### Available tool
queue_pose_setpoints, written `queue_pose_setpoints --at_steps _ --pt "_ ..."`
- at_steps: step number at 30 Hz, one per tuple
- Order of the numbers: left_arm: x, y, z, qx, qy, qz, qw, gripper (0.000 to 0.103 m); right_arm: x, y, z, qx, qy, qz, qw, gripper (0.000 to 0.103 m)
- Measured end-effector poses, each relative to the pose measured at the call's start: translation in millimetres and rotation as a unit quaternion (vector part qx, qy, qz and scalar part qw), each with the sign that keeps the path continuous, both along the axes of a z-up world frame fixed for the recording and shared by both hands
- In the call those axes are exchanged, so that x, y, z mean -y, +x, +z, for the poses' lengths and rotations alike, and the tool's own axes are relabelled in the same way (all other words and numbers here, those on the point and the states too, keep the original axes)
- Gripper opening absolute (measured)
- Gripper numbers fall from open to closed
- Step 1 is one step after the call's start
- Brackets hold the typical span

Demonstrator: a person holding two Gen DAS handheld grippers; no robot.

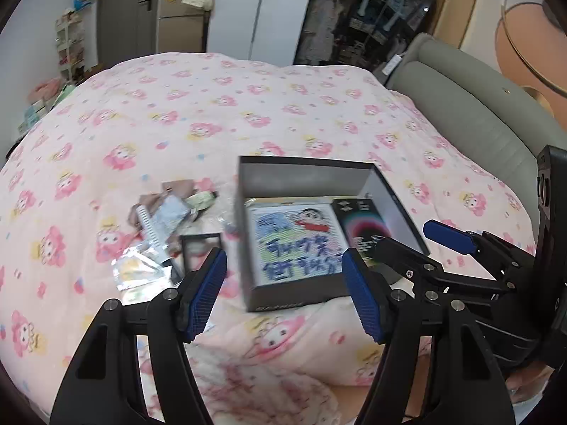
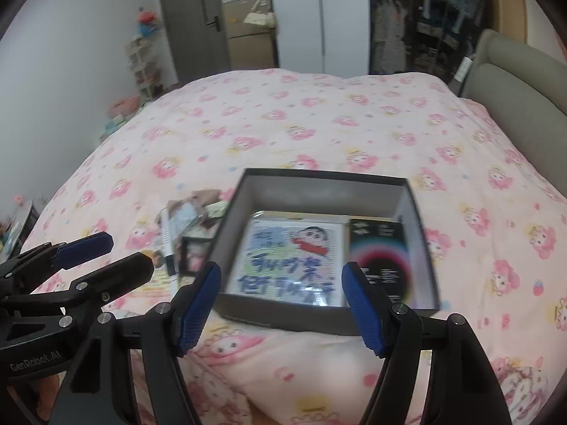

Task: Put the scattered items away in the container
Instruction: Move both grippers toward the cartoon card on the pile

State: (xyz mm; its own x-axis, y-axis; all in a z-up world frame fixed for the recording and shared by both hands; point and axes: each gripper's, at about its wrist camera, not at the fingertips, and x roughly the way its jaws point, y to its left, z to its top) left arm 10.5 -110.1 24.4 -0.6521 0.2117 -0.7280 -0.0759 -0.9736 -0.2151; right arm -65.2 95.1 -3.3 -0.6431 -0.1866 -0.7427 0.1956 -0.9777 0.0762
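A dark open box (image 1: 304, 168) (image 2: 319, 177) lies on the pink bed. Inside it are a cartoon picture card (image 1: 296, 241) (image 2: 287, 262) and a black packet with a coloured ring (image 1: 368, 230) (image 2: 382, 258). Left of the box is a heap of scattered items (image 1: 166, 219) (image 2: 187, 223): packets, a small black frame (image 1: 200, 248), a foil sachet (image 1: 138, 269). My left gripper (image 1: 283, 294) is open and empty, held above the bed in front of the box. My right gripper (image 2: 280, 301) is open and empty, also near the box's front edge. Each gripper shows in the other's view.
The pink patterned quilt (image 1: 248, 106) covers the whole bed. A grey padded headboard (image 1: 460, 106) stands at the right. Wardrobes, a door and shelves line the far wall.
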Motion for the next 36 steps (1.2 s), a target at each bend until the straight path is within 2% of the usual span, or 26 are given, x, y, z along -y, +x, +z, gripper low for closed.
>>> queue_pose_setpoints --at_steps 12,15,19,33,36 --pt "58.4 23.7 -14.9 0.010 -0.002 0.046 0.9989 0.069 61.5 3.4 -13.5 0.019 -0.006 0.068 0.997 0.068" --pt "70.6 25.6 -29.1 0.024 0.005 0.056 0.9981 0.069 71.7 -0.9 -28.1 0.045 -0.024 0.092 0.994 0.067" --pt "88.1 24.0 -49.1 0.043 0.013 0.072 0.9964 0.069 92.3 -6.8 -50.1 0.083 -0.040 0.119 0.989 0.056" --pt "162.7 8.3 -116.8 0.096 0.069 0.126 0.9850 0.068 169.4 -45.5 -117.4 0.175 -0.054 0.202 0.962 0.054" --pt "183.0 -2.7 -141.9 0.122 0.103 0.147 0.9761 0.063 177.8 -57.0 -135.4 0.197 -0.048 0.202 0.958 0.053"
